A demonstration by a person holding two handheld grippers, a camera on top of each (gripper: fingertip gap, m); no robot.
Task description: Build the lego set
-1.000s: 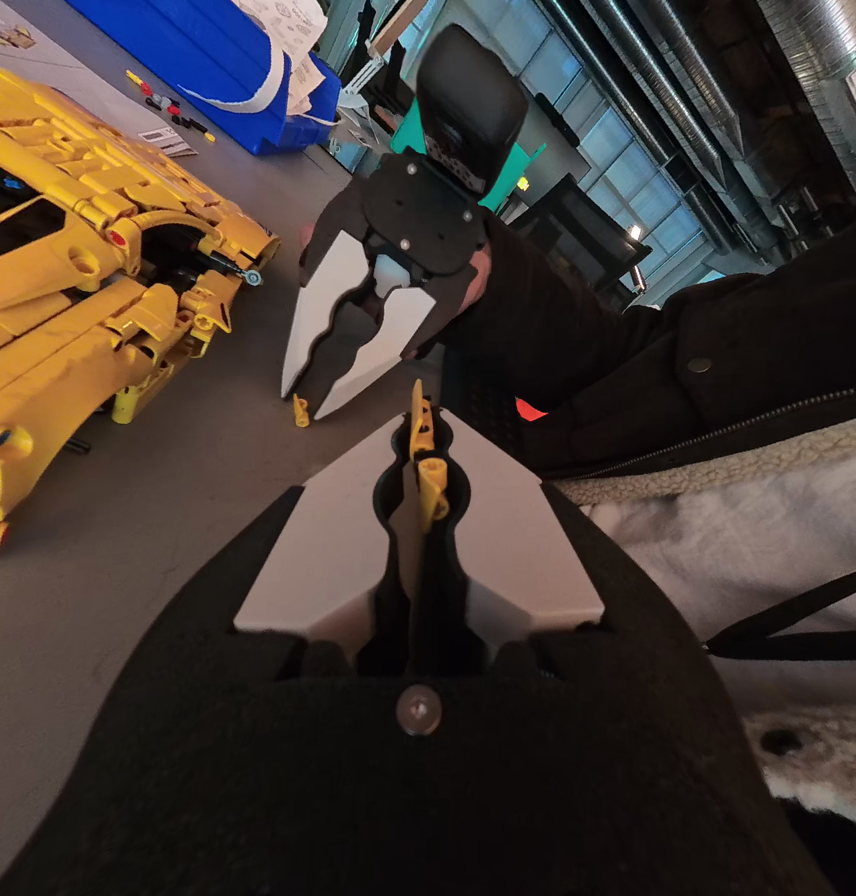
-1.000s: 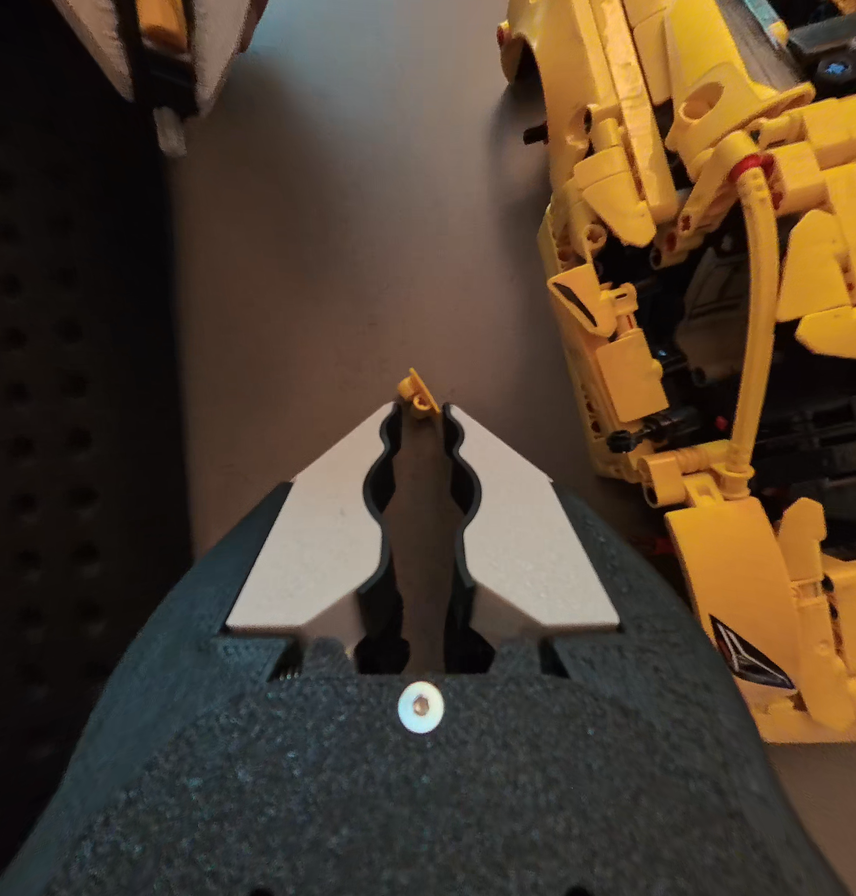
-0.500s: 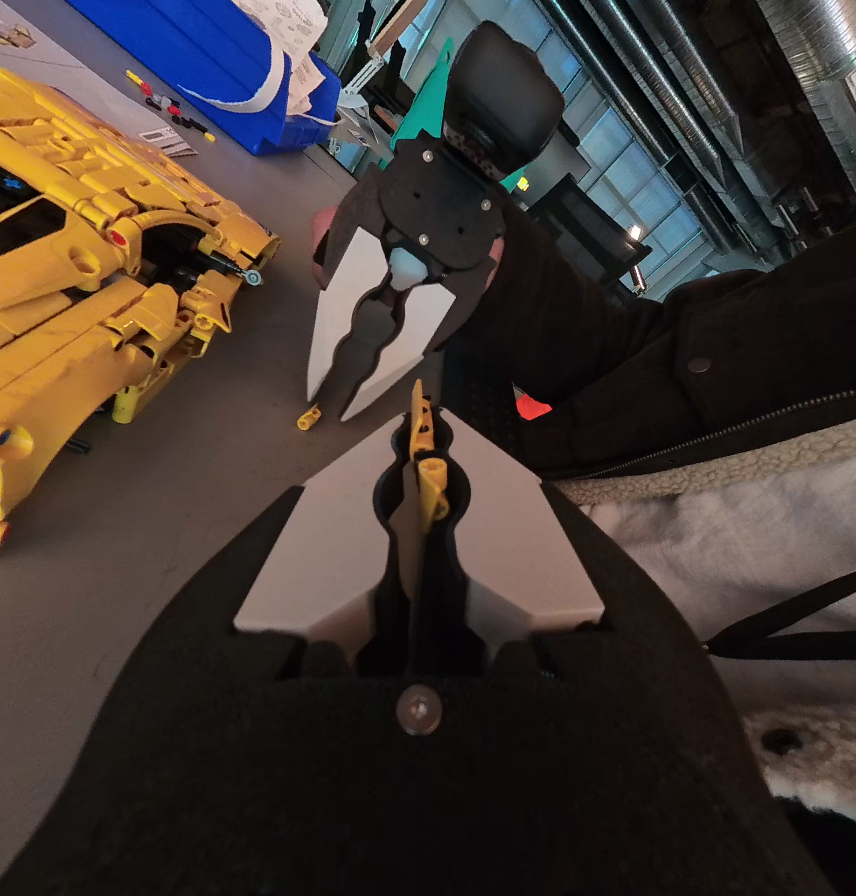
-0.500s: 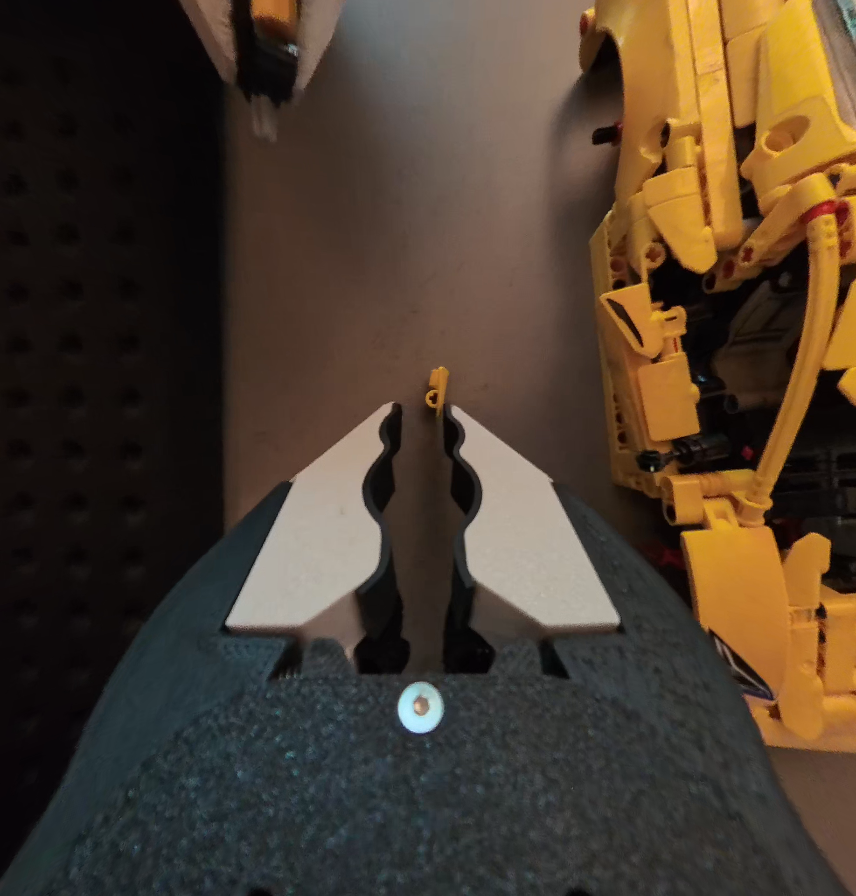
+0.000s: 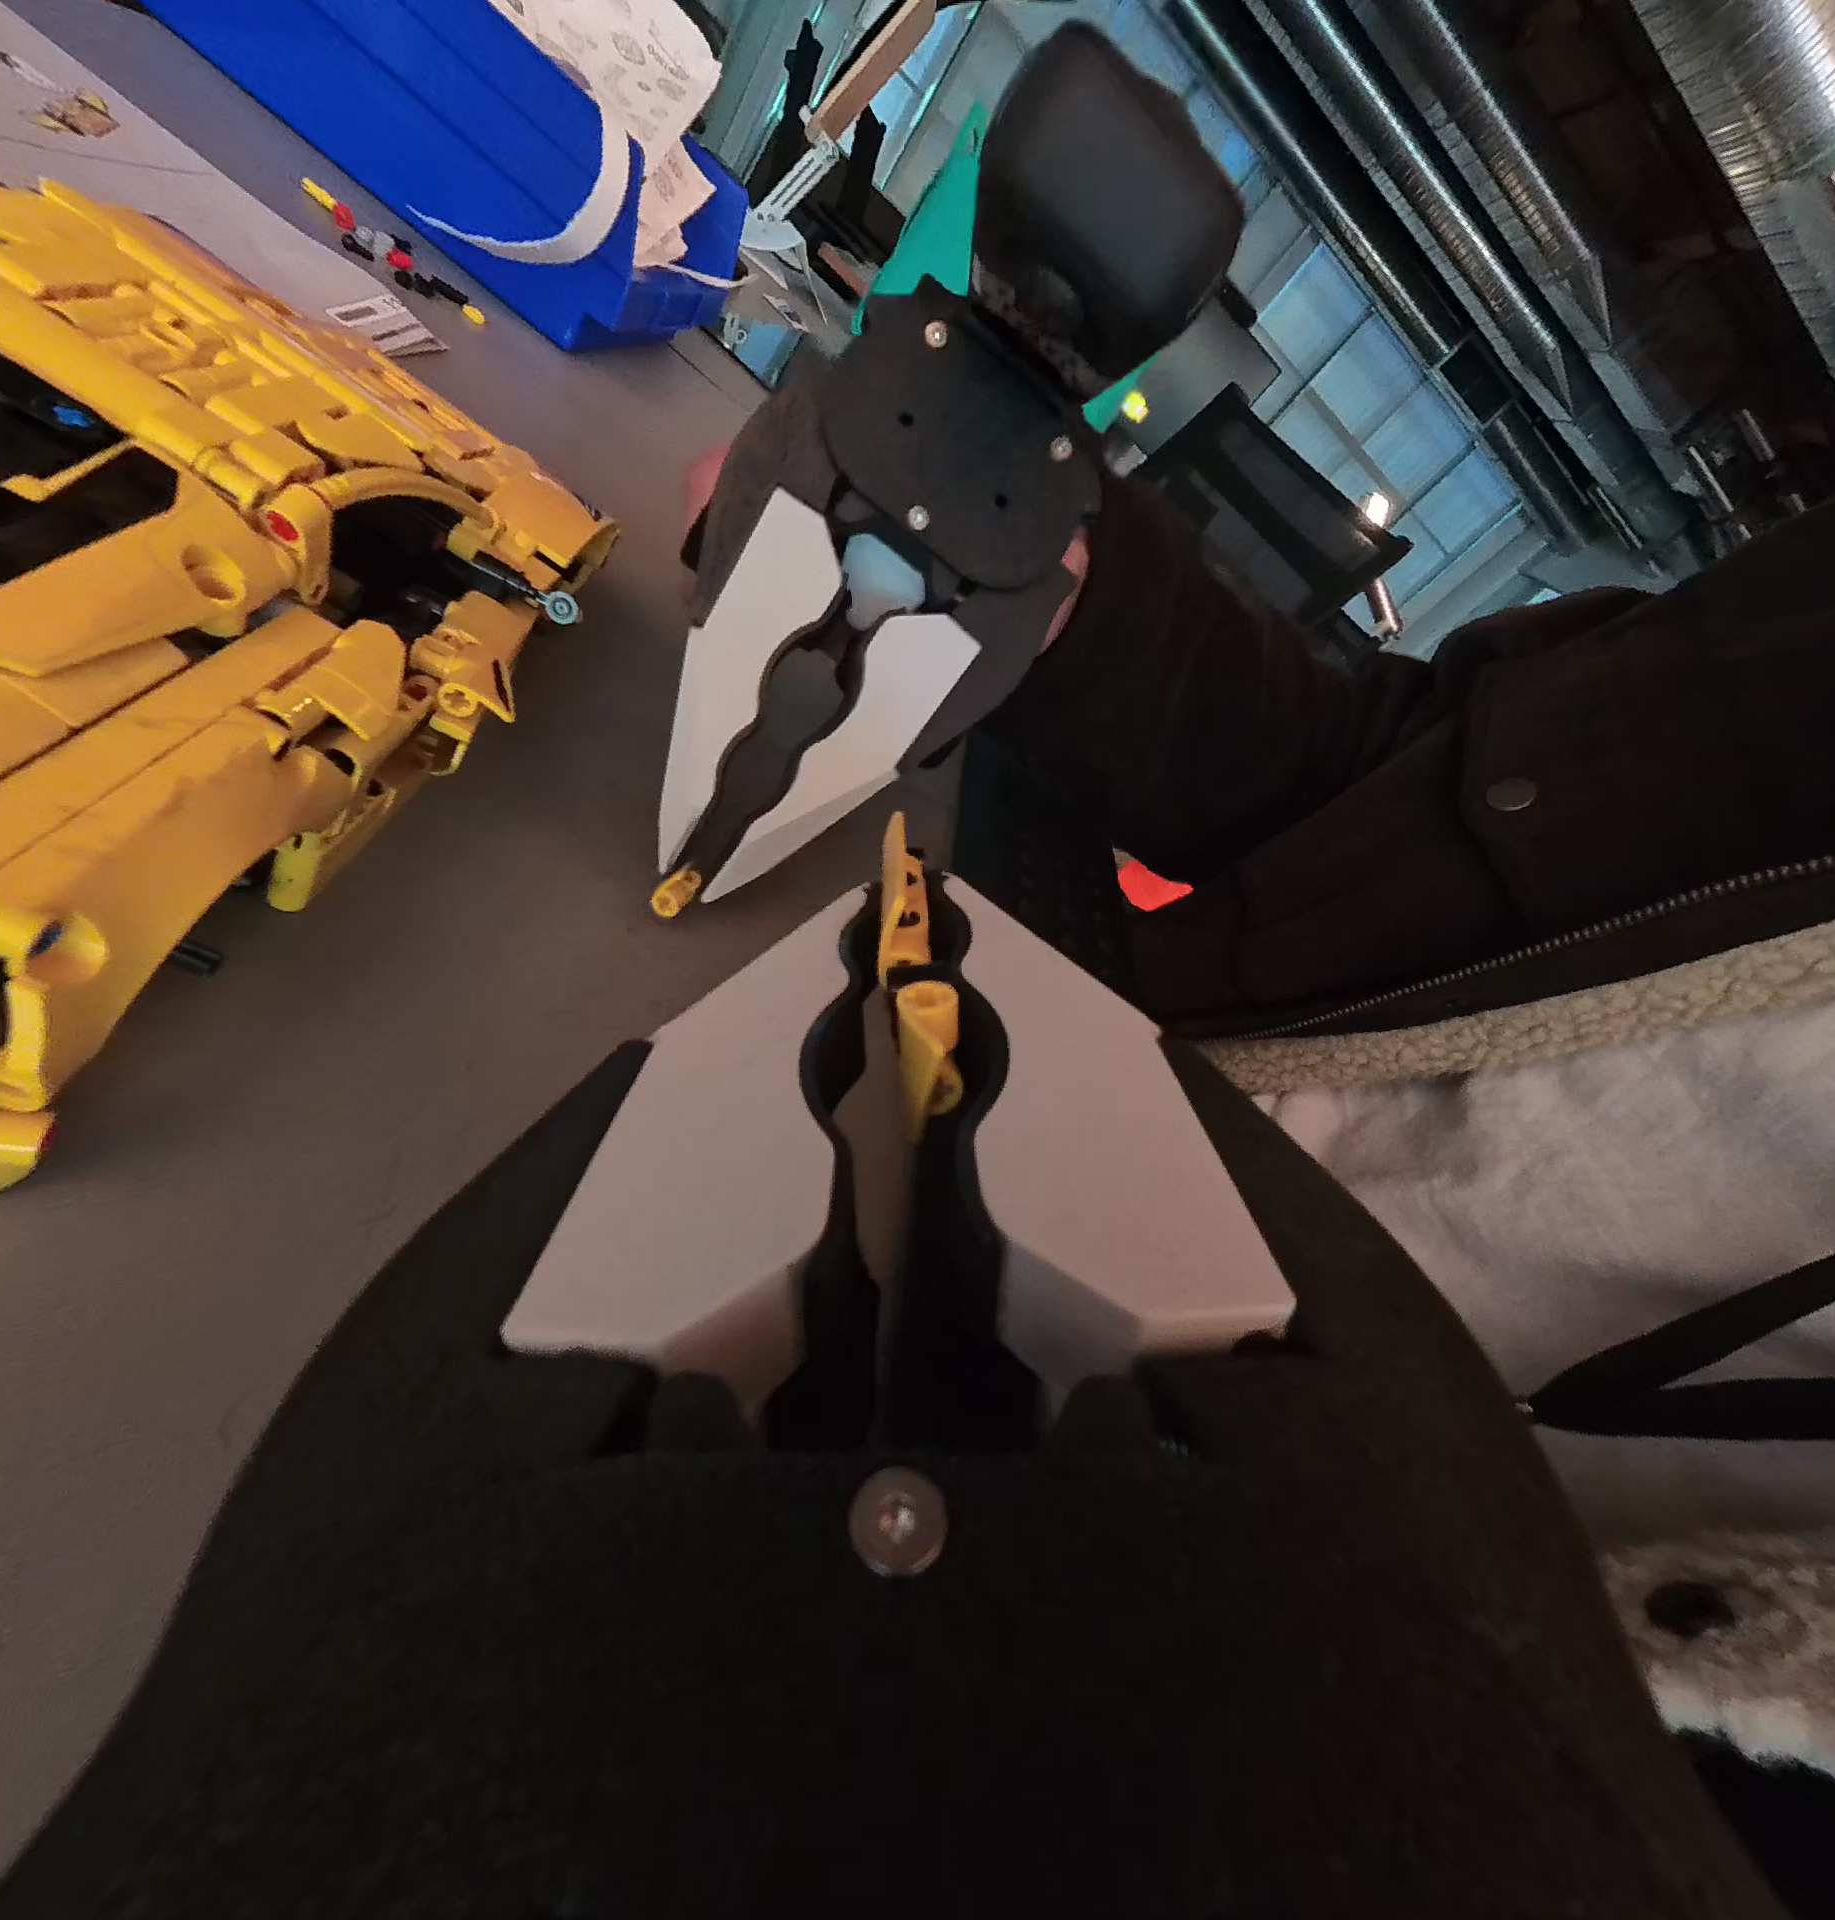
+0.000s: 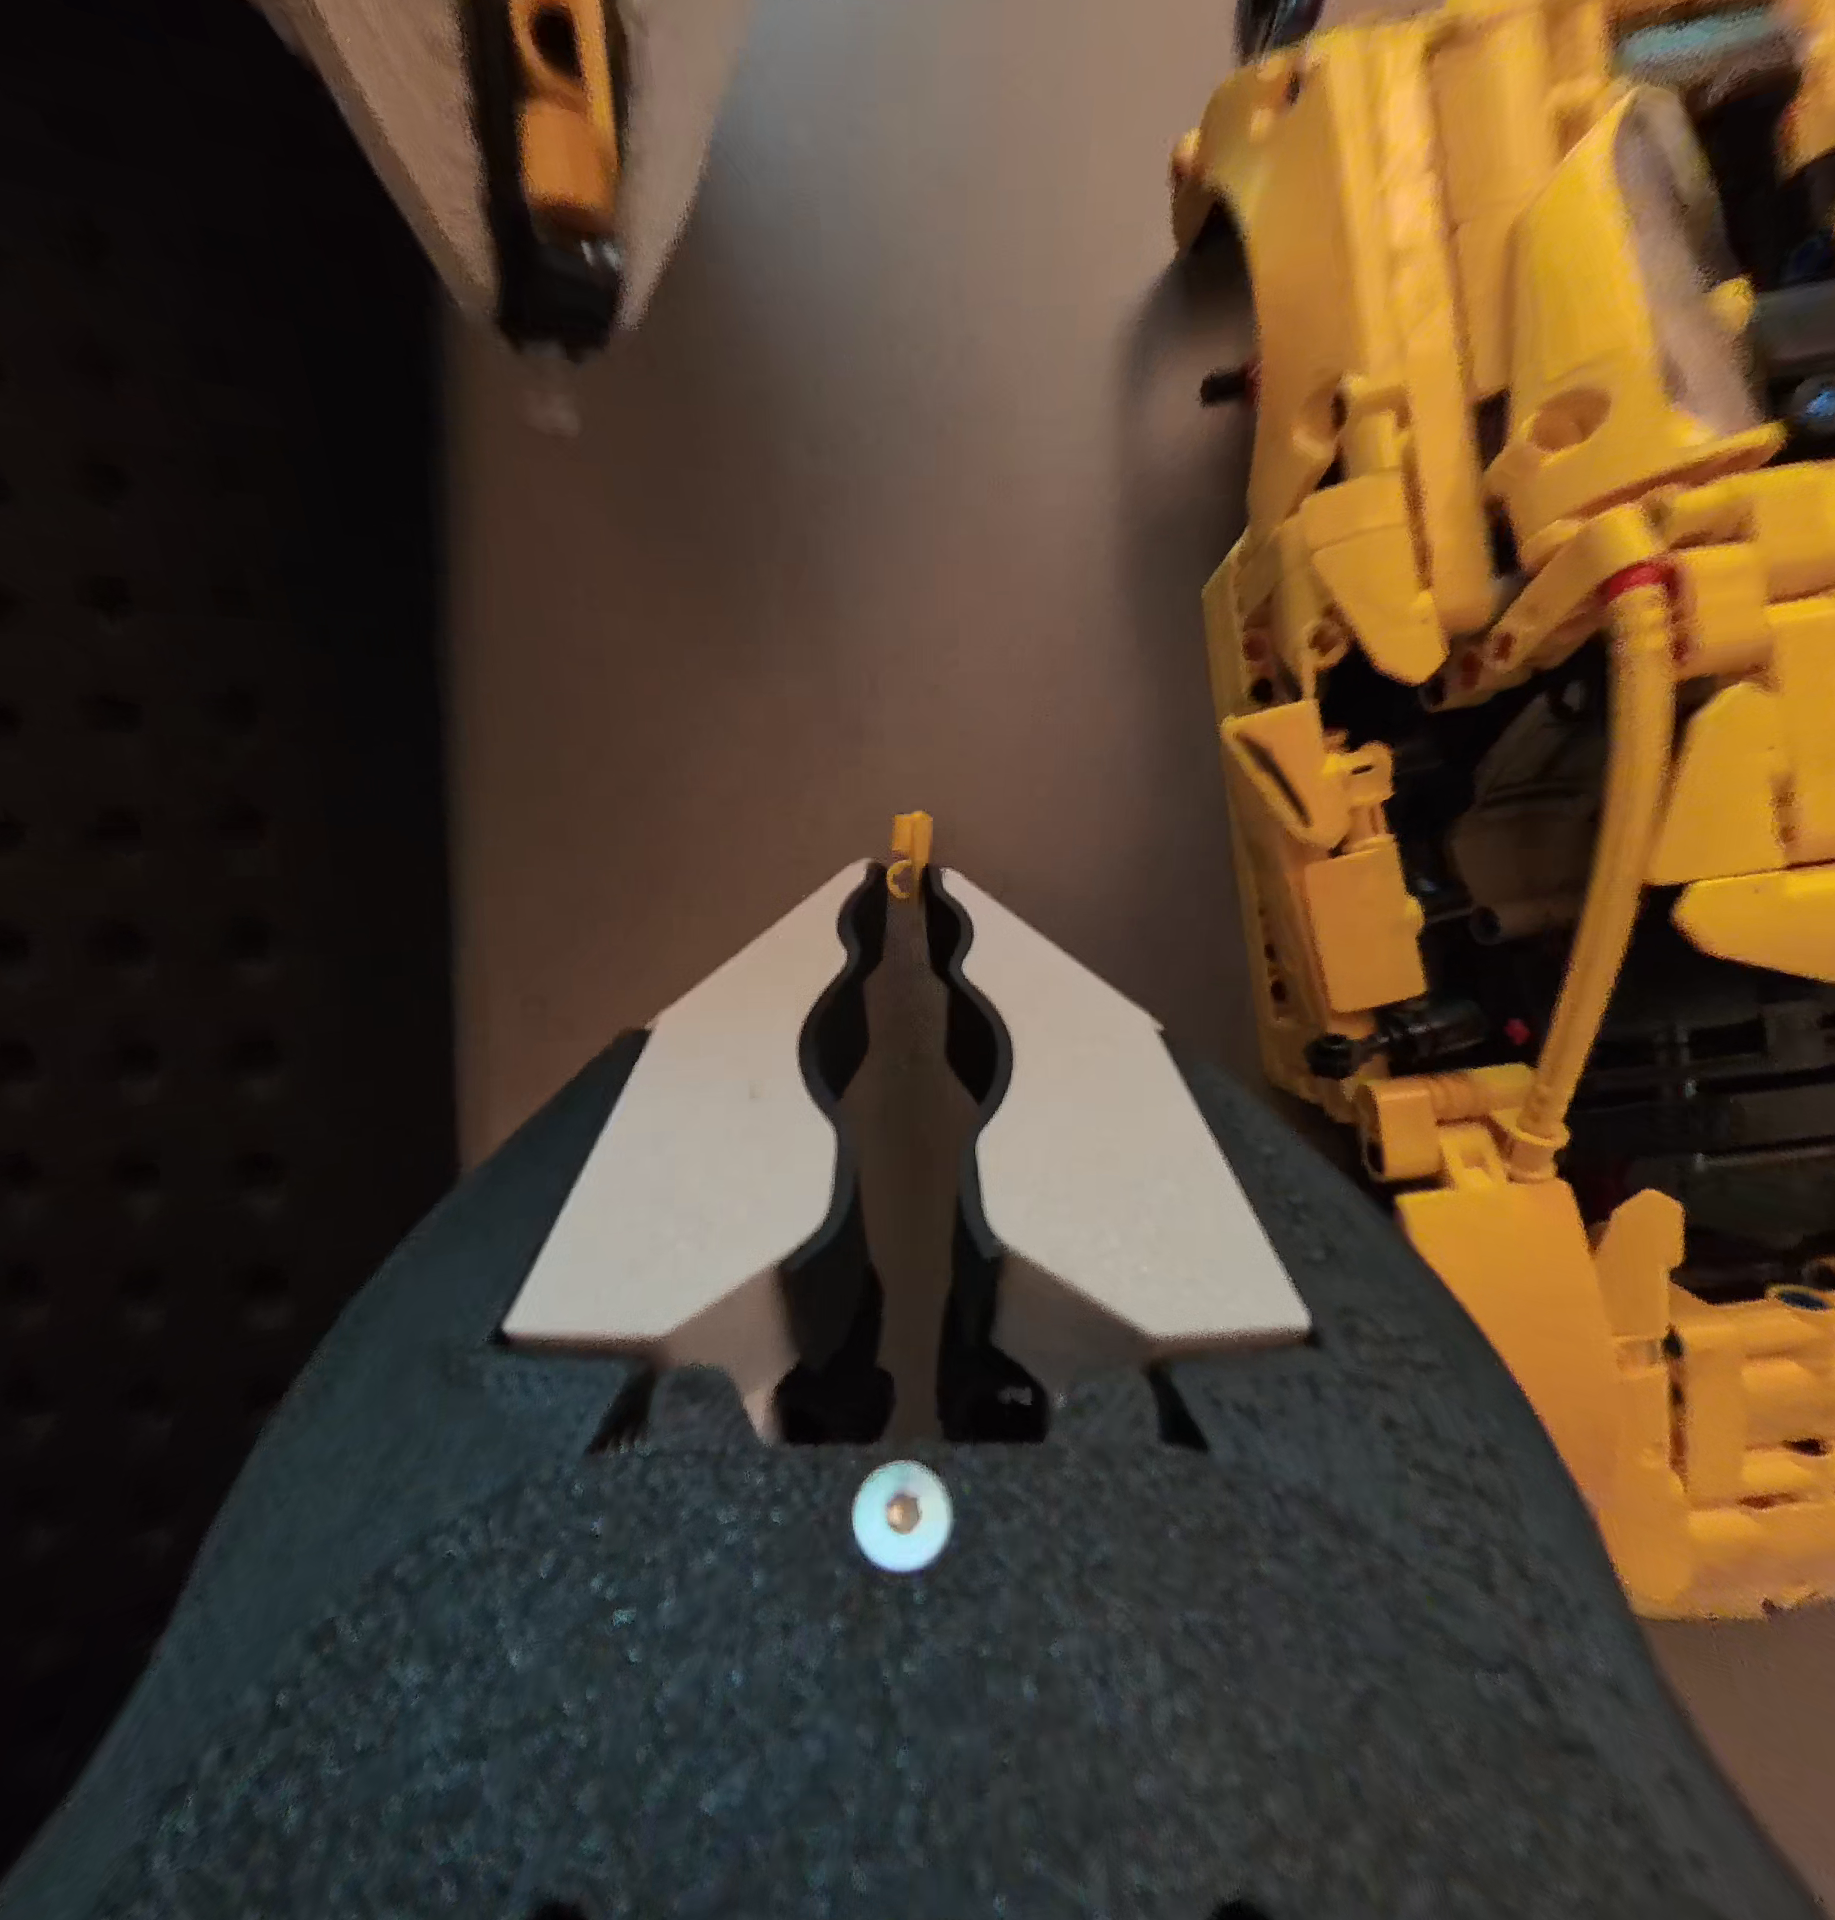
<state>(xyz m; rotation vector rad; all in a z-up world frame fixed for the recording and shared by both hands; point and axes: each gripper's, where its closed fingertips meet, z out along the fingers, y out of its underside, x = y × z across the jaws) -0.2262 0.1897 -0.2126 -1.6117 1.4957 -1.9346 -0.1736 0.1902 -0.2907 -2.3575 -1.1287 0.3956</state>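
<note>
My left gripper (image 5: 905, 885) is shut on a thin yellow lego piece (image 5: 905, 925) that stands up between its fingers. It also shows at the top of the right wrist view (image 6: 554, 332), with the piece (image 6: 560, 114) in it. My right gripper (image 6: 905, 871) points down at the grey table (image 6: 840, 520). Its tips are closed on a small yellow connector (image 6: 910, 844), which also shows at those tips in the left wrist view (image 5: 676, 891). The large yellow lego car (image 5: 217, 644) lies on the table, to the right in the right wrist view (image 6: 1515, 831).
A blue bin (image 5: 456, 156) with paper sheets stands at the back. Several small loose parts (image 5: 393, 249) and a slip of paper lie before it. A person's dark jacket (image 5: 1515, 779) fills the right. A black perforated surface (image 6: 165, 727) borders the table. My hands' fingertips stand some 10 centimeters from each other.
My right gripper has dropped back to the table and closed its tips on the small yellow connector, which lay loose just ahead of the open fingers. The left gripper holds still.
</note>
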